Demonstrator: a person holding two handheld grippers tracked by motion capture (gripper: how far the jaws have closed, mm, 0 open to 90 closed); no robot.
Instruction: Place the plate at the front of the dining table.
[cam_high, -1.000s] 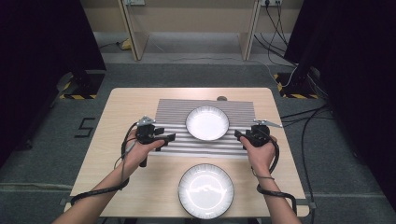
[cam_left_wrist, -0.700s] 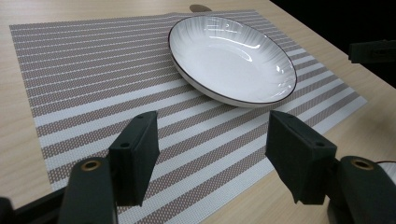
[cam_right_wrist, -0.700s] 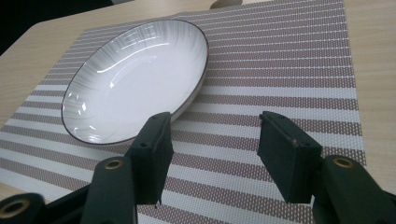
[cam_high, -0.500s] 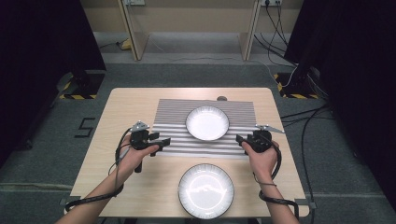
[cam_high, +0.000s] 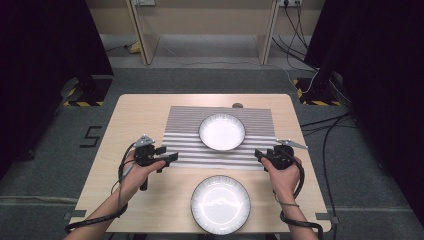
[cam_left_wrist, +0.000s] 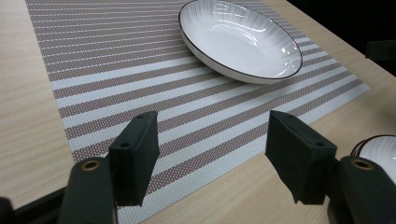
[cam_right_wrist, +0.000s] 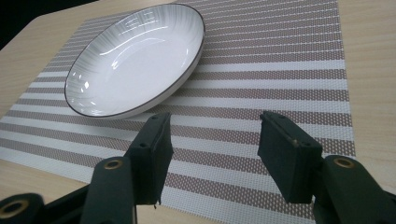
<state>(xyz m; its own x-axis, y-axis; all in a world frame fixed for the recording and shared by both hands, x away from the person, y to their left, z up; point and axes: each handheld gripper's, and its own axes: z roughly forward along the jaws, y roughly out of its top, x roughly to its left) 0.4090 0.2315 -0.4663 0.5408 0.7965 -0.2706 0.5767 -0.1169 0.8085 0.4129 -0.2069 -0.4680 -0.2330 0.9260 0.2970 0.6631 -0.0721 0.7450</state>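
A white plate with a dark rim (cam_high: 222, 132) sits on a grey-and-white striped placemat (cam_high: 185, 120) in the middle of the table. A second white plate (cam_high: 220, 204) lies on bare wood near the front edge. My left gripper (cam_high: 169, 159) hovers open over the mat's near-left corner, empty. My right gripper (cam_high: 260, 155) is open and empty at the mat's near-right corner. In the left gripper view the plate (cam_left_wrist: 240, 39) lies ahead of the gripper (cam_left_wrist: 212, 120) on the mat (cam_left_wrist: 116, 60). The right gripper view has the plate (cam_right_wrist: 135, 60) ahead and left of the gripper (cam_right_wrist: 212, 122).
The wooden table (cam_high: 135, 112) has bare strips left and right of the mat. A small dark round object (cam_high: 237, 105) sits at the mat's far edge. Cables (cam_high: 325, 130) trail on the floor to the right. The second plate's rim (cam_left_wrist: 378, 151) shows at the right edge of the left gripper view.
Both grippers have drawn back a little toward the front edge of the table, the left one also slightly leftward. Both stay open. The plates have not moved.
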